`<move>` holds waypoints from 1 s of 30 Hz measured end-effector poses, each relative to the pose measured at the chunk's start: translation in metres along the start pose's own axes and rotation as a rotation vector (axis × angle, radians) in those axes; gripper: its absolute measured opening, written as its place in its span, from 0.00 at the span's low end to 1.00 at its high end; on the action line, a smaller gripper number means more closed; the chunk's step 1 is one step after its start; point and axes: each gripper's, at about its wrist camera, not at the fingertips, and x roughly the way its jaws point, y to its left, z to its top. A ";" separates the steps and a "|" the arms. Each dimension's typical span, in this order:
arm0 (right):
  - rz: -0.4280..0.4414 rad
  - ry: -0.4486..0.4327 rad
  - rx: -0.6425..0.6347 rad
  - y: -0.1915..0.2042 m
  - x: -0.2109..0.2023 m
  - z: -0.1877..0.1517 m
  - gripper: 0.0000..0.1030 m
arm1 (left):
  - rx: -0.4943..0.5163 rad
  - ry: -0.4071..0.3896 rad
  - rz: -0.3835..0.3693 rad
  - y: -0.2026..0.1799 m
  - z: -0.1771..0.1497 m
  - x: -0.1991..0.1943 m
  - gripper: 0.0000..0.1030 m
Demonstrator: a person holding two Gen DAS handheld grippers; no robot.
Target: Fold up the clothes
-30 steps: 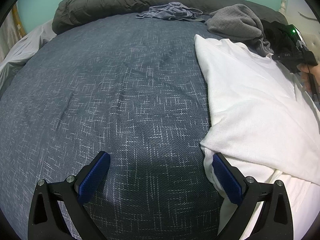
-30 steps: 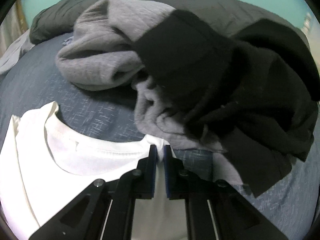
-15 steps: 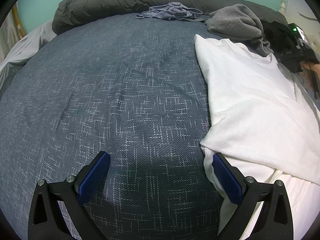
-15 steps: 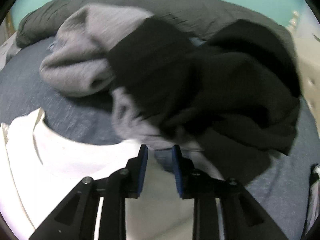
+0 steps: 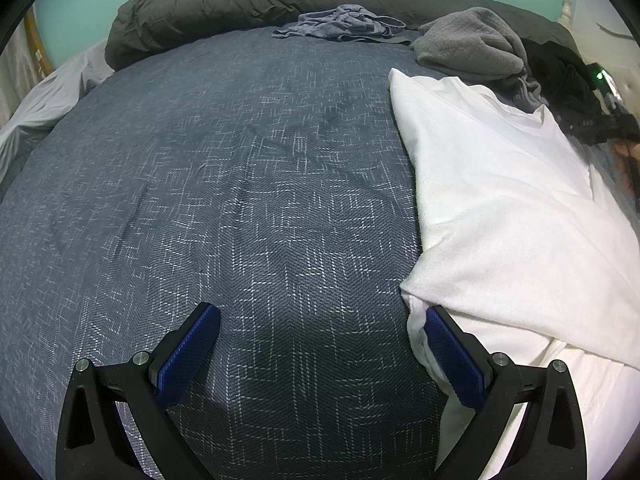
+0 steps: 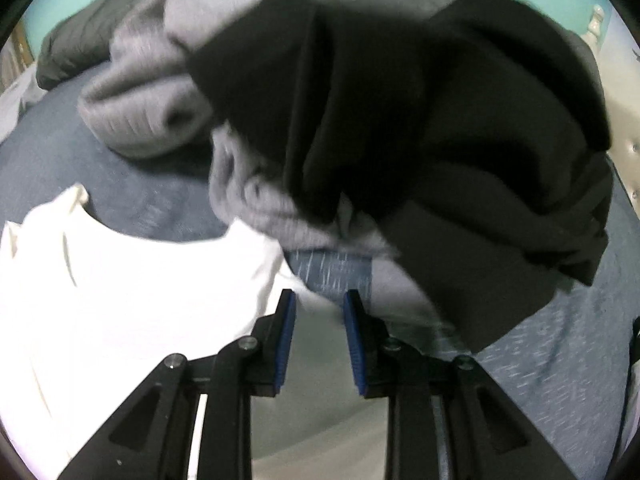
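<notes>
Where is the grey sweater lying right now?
In the left wrist view the grey sweater lies at the far right of the bed, just beyond the white T-shirt's collar, tangled with a black garment.

left wrist: low, facing headboard | right wrist: close on clothes pile | shared: white shirt (image 5: 500, 200)

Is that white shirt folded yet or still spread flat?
Partly folded: the white shirt has one side flap laid diagonally across its body, but the collar end still lies spread out.
</notes>
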 end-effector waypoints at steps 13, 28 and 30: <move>0.012 -0.031 0.091 -0.019 -0.001 -0.009 0.01 | 0.000 -0.003 0.003 0.000 -0.002 0.001 1.00; 0.035 -0.002 0.061 -0.028 -0.014 -0.018 0.01 | 0.000 -0.004 0.009 -0.004 -0.005 -0.002 1.00; 0.005 0.029 0.070 -0.032 -0.008 -0.021 0.01 | 0.001 -0.004 0.008 -0.004 -0.005 -0.002 1.00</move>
